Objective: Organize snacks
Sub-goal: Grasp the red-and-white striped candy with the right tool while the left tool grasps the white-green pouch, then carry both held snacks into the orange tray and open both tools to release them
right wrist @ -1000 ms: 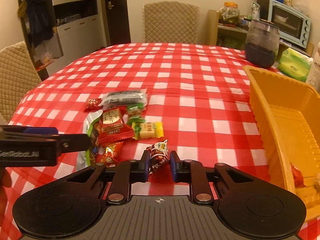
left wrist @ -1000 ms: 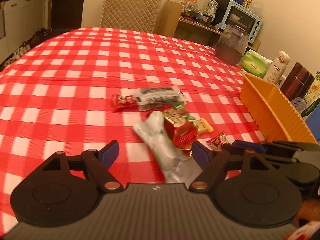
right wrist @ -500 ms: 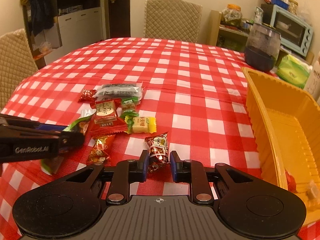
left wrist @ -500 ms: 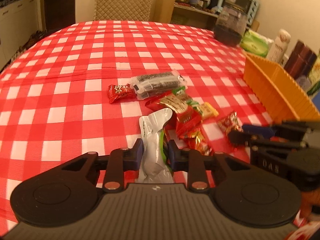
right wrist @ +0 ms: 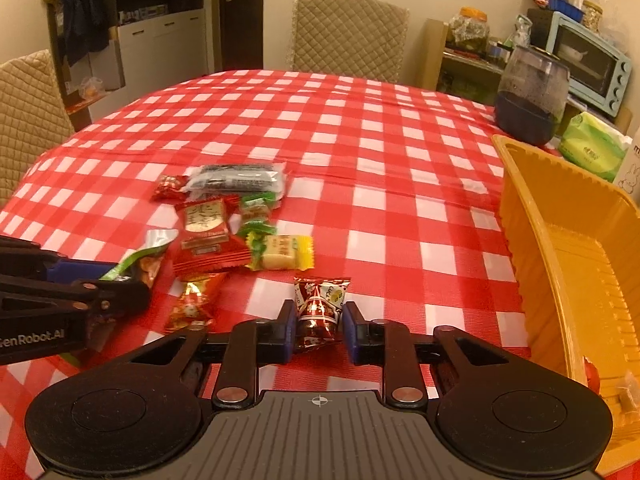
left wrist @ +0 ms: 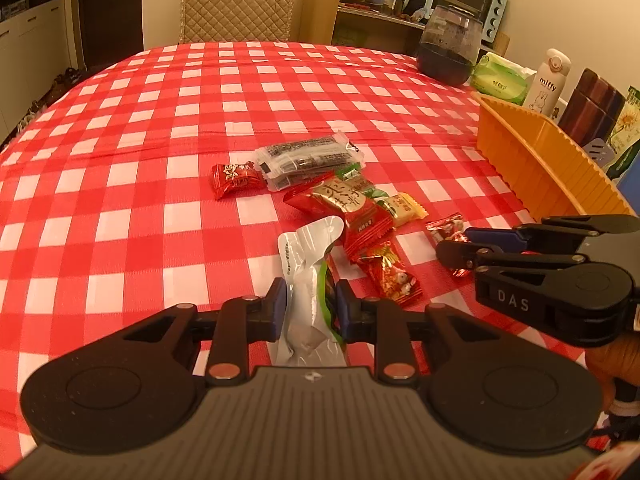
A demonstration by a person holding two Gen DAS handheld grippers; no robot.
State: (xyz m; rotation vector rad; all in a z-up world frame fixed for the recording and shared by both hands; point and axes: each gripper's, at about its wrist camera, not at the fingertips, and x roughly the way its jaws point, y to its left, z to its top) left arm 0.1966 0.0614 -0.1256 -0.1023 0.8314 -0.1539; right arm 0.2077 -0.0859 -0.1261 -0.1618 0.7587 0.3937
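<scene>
**Both tools clamped on snacks**

My left tool [left wrist: 310, 300] grips a silver-and-green pouch [left wrist: 308, 276]; its lower end is hidden behind the tool body. Its jaws have just closed, with the pouch between them. My right tool [right wrist: 319, 322] pinches a small red candy [right wrist: 319, 308], whose bottom I cannot see. Ahead of both lie loose snacks [right wrist: 236, 220] on the checked tabletop [right wrist: 360, 152]. To the right stands the orange bin [right wrist: 568, 264], cut off by the frame edge; its contents are hard to make out.
</scene>
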